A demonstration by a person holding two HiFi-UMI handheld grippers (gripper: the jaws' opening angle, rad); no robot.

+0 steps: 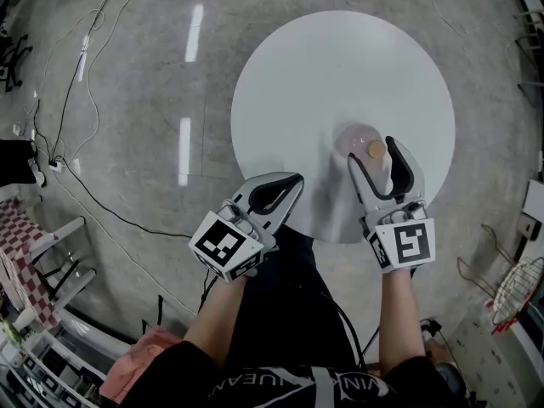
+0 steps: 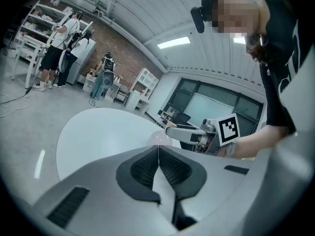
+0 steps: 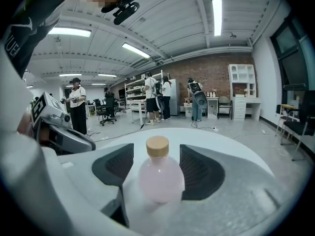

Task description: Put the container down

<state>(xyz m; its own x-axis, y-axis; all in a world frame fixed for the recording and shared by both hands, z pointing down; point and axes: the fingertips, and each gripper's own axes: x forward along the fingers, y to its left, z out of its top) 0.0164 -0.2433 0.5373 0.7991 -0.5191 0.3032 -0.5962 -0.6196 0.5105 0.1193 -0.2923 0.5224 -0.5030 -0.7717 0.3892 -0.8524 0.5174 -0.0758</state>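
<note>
- Container, pale pink with a tan cap, stands upright on the round white desk, near the edge closest to the person
- Right gripper released: jaws spread wide, one on each side of the container, not squeezing it
- Left gripper clenched on nothing, at the desk's near edge

left tool: jaws together | right tool: jaws apart, apparently gripping nothing
</note>
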